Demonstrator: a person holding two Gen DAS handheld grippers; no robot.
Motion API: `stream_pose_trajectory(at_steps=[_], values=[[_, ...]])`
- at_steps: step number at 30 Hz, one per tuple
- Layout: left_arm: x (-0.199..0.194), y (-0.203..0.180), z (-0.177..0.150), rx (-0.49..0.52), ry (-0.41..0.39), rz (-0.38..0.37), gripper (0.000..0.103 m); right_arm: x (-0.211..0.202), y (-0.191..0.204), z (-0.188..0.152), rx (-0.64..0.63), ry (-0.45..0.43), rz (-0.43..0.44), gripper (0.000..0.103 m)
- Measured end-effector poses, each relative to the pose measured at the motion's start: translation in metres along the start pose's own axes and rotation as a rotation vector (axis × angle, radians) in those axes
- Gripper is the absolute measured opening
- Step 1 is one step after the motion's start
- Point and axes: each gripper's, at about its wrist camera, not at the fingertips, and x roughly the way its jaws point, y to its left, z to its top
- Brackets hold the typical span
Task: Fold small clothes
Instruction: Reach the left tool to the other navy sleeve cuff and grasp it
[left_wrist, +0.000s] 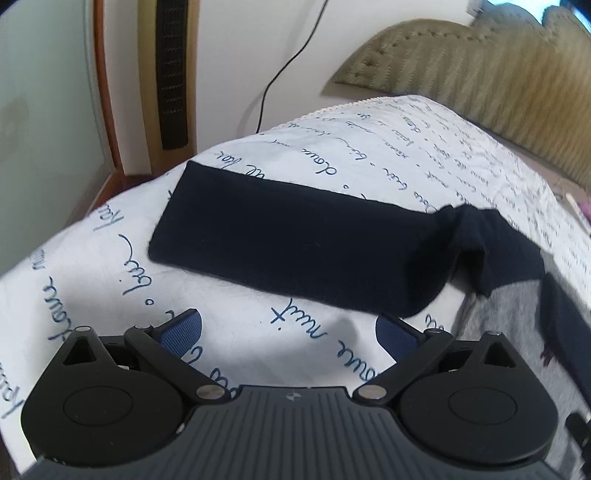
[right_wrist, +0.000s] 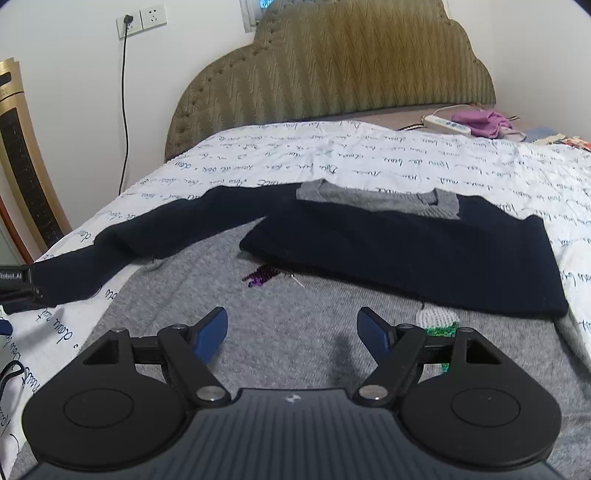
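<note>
A small sweater with a grey body (right_wrist: 295, 332) and dark navy sleeves lies flat on the bed. Its right navy sleeve (right_wrist: 424, 254) is folded across the chest, below the grey collar (right_wrist: 380, 201). The left navy sleeve (left_wrist: 295, 243) stretches out straight over the sheet (left_wrist: 110, 295); it also shows in the right wrist view (right_wrist: 155, 236). My left gripper (left_wrist: 288, 332) is open just in front of that sleeve, nothing between its blue pads. My right gripper (right_wrist: 293, 332) is open above the grey body, holding nothing. The other gripper's black edge (right_wrist: 18, 288) shows at the left.
The bed carries a white sheet with blue handwriting (right_wrist: 332, 155) and an olive headboard (right_wrist: 332, 62). A remote (right_wrist: 447, 125) and purple cloth (right_wrist: 484, 123) lie near the pillow end. A gold standing unit (left_wrist: 170, 74) and a black cable (right_wrist: 125, 110) are by the wall.
</note>
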Motion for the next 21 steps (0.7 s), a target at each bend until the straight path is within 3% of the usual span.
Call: stream_pose_trajectory(at_steps=[14, 21], values=[[0.02, 0.014, 0.01, -0.114, -0.022, -0.014, 0.099, 0.004, 0.005, -0.003, -0.014, 0.015, 0.002, 0.077], [0.034, 0.052, 0.013, -0.393, -0.166, -0.161, 0.099, 0.004, 0.008, -0.003, -0.031, 0.013, 0.002, 0.077]])
